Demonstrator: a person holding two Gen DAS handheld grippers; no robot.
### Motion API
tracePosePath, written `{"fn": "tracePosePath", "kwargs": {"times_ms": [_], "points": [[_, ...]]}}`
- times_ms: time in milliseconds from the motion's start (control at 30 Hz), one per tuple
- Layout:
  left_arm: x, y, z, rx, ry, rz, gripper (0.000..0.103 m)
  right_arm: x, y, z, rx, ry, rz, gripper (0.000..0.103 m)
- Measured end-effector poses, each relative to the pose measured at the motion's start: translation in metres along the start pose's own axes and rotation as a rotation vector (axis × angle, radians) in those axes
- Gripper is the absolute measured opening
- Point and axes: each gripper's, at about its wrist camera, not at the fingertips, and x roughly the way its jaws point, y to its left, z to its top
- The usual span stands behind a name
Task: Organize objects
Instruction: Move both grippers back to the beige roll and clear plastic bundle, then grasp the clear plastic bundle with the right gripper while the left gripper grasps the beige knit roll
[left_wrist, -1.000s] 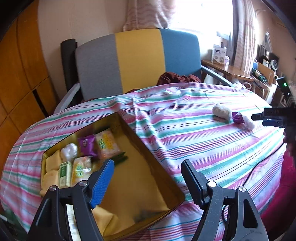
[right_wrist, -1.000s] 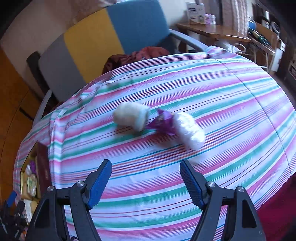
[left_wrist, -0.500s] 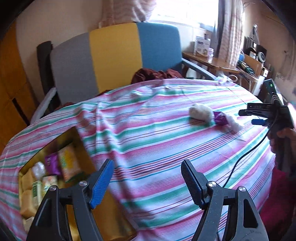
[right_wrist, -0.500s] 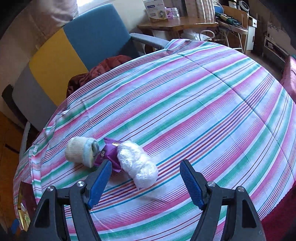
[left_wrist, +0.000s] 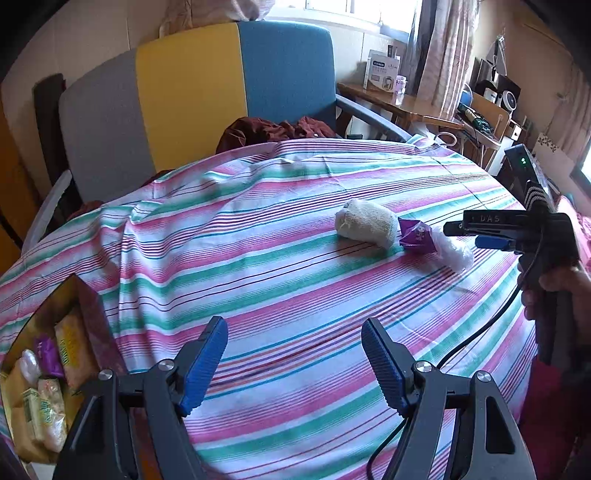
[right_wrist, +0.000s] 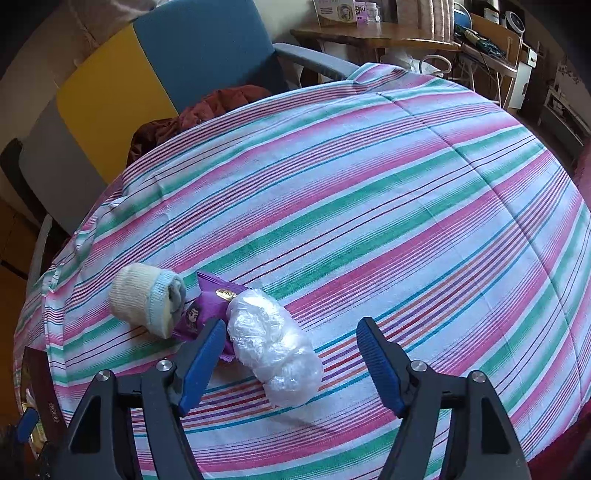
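**Right gripper now over the plastic bundle, jaws narrowing**

Change: a second ago the three loose items sat well ahead of the right gripper (right_wrist: 288, 363). Now the crumpled clear plastic bundle (right_wrist: 275, 349) lies between its fingers, nearer the left finger. Jaws have just been closing a little but are apart, pads not pressing on it: nothing held yet. Reads as lining up a pick.

Left gripper (left_wrist: 293, 363) has swung away from the box (left_wrist: 92, 314). The box was straight ahead between its fingers; now it's off to its lower left. Jaws roughly half open, empty, only striped cloth (left_wrist: 277, 295) between them.

Orientation: the bundle is elongated. In the right wrist view its long axis runs diagonally, far end up-left against the purple wrapper (right_wrist: 208, 306), near end down-right toward the gripper base, so skewed to the closing line. The wrapper touches the left finger's tip; the rolled sock (right_wrist: 147, 299) sits just beyond it, left of the finger.

Risk, my read: closing could snag the wrapper too.
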Motion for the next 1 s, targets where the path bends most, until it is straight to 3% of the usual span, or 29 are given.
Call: {"fn": "tracePosePath", "kwargs": {"times_ms": [33, 67, 133, 467, 1000], "points": [[0.003, -0.001, 0.002, 0.001, 0.004, 0.001, 0.076, 0.005, -0.002, -0.001, 0.003, 0.019, 0.006, 0.066], [0.006, -0.002, 0.003, 0.002, 0.008, 0.002, 0.076, 0.009, -0.002, -0.001, 0.000, 0.039, 0.013, 0.053], [0.013, -0.004, 0.005, 0.006, 0.014, 0.001, 0.076, 0.014, 0.000, -0.004, -0.013, 0.061, 0.009, 0.038], [0.040, -0.018, 0.024, 0.021, 0.037, -0.017, 0.076, -0.004, -0.006, -0.004, 0.003, 0.001, -0.038, 0.037], [0.081, -0.063, 0.072, 0.126, 0.008, -0.027, 0.076, -0.006, -0.006, -0.002, -0.014, 0.000, -0.039, 0.037]]}}
